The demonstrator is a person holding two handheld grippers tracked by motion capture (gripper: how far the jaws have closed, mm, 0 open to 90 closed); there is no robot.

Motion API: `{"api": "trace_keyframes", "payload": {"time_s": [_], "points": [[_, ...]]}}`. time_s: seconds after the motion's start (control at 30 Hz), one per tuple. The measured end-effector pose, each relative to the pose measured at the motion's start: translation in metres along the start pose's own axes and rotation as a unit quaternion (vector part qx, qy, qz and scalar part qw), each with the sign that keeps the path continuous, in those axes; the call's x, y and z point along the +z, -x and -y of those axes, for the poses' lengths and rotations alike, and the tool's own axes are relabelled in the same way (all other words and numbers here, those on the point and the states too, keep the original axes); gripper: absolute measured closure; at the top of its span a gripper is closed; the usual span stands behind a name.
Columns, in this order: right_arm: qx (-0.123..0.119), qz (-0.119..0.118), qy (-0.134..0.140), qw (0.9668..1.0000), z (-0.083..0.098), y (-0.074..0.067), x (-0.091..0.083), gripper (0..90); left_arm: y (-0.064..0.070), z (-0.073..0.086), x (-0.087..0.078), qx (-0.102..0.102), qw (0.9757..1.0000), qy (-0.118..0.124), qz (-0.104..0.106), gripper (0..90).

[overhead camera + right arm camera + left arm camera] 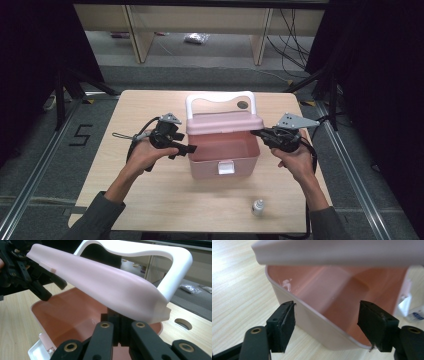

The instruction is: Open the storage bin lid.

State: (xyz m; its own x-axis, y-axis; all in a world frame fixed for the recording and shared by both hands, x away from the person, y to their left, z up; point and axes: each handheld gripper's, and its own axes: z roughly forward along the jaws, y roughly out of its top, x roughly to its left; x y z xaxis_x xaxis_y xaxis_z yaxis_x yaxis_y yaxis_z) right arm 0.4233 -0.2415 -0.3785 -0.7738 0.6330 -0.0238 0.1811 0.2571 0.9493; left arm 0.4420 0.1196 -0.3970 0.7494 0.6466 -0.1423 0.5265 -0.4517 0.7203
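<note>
1. Holding the lid (224,123) up, the right gripper (262,134) sits at the box's (226,159) right far corner. Its jaws are drawn together under the lid's right end, seemingly pinching the edge there, though the contact itself is hidden in the right gripper view.
2. That hold probably keeps the lid tilted up and back so the pink box stays open; its white handle (220,101) stands up at the far side.
3. Jaws wide, the left gripper (186,149) sits at the box's left wall. In the left gripper view the wall's rim (317,305) runs between the pads, one outside and one over the inside, touching neither.
4. That placement looks meant for clamping the wall, steadying the box while the lid is handled.
5. Centre table is where the box stands, latch (226,167) facing near; inside it looks empty.
6. Near and right of the box, well apart, a small bottle (258,206) stands on the table (150,200).
</note>
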Motion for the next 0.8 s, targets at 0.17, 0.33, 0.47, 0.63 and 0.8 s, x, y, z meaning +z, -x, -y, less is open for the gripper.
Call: {"api": "trace_keyframes", "payload": {"time_s": [0.17,0.33,0.47,0.63,0.8], "points": [[0.004,-0.003,-0.002,1.0000,-0.001,0.002,0.000,90.0,-0.001,0.008,0.006,0.009,0.9999,-0.006,0.011,38.5],[0.004,-0.006,0.002,1.0000,-0.002,0.002,0.000,90.0,0.003,0.011,0.010,0.010,0.9998,-0.003,0.018,41.1],[0.002,-0.003,-0.004,1.0000,-0.007,0.005,0.001,90.0,0.004,0.012,0.008,0.018,0.9997,-0.002,0.016,41.8],[-0.006,-0.001,0.001,1.0000,-0.011,0.011,0.003,90.0,0.003,0.012,0.008,0.015,0.9998,0.000,0.016,44.0],[0.003,0.009,0.005,0.9999,-0.012,0.018,0.008,90.0,0.002,0.012,0.006,0.023,0.9996,-0.001,0.014,46.9]]}}
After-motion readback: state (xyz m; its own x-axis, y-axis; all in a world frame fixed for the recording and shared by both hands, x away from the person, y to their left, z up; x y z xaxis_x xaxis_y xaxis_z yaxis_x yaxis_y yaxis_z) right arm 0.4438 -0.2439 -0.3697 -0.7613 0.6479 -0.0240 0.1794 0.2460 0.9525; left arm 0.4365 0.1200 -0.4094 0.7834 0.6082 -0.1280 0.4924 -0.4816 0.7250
